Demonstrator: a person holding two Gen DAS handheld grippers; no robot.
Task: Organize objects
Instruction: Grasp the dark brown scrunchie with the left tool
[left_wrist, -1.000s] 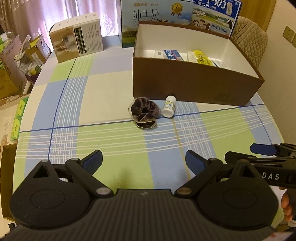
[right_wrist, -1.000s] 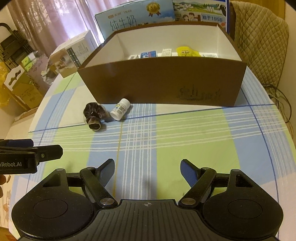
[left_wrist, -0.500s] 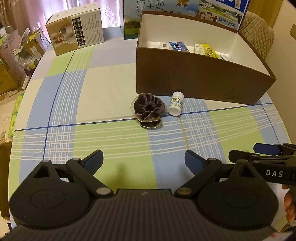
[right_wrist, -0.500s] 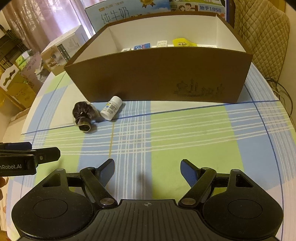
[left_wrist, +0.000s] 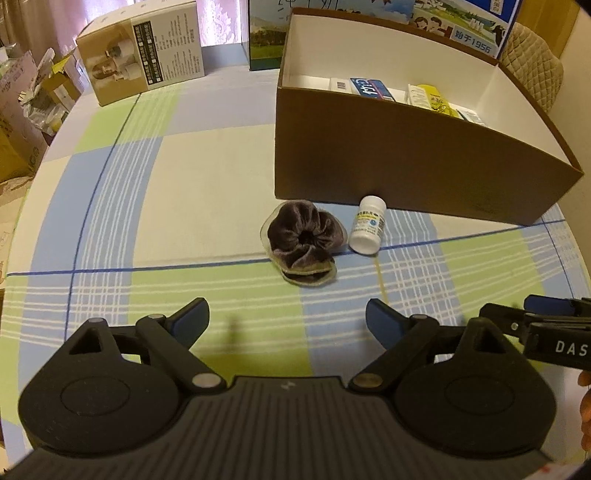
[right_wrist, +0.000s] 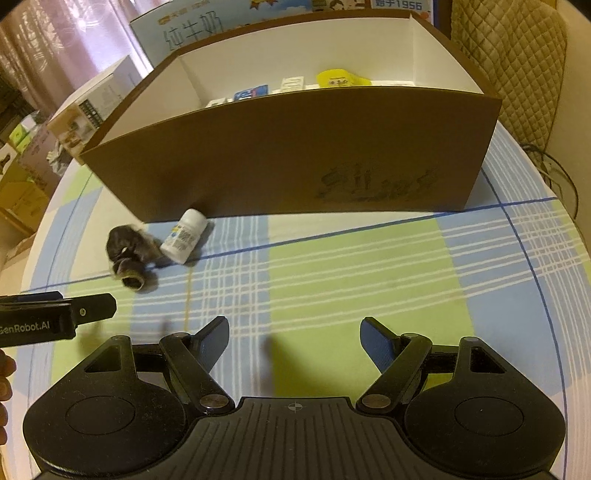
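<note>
A dark velvet scrunchie (left_wrist: 301, 240) (right_wrist: 129, 254) lies on the checked tablecloth. A small white pill bottle (left_wrist: 367, 229) (right_wrist: 184, 236) lies on its side just to the right of it. Both rest close to the front wall of an open brown cardboard box (left_wrist: 406, 155) (right_wrist: 295, 155) that holds several small packets. My left gripper (left_wrist: 286, 310) hovers short of the scrunchie; its jaws are closing with nothing between them. My right gripper (right_wrist: 293, 325) stands open and empty over the cloth, to the right of the bottle.
A printed product box (left_wrist: 144, 59) sits at the table's far left, and a milk carton (left_wrist: 266, 37) stands behind the brown box. A quilted chair (right_wrist: 509, 55) is at the far right. Cardboard clutter (left_wrist: 22, 122) lies beyond the table's left edge.
Both grippers have moved forward and lower, so the scrunchie, the bottle and the brown box appear nearer and larger. The items themselves have not moved.
</note>
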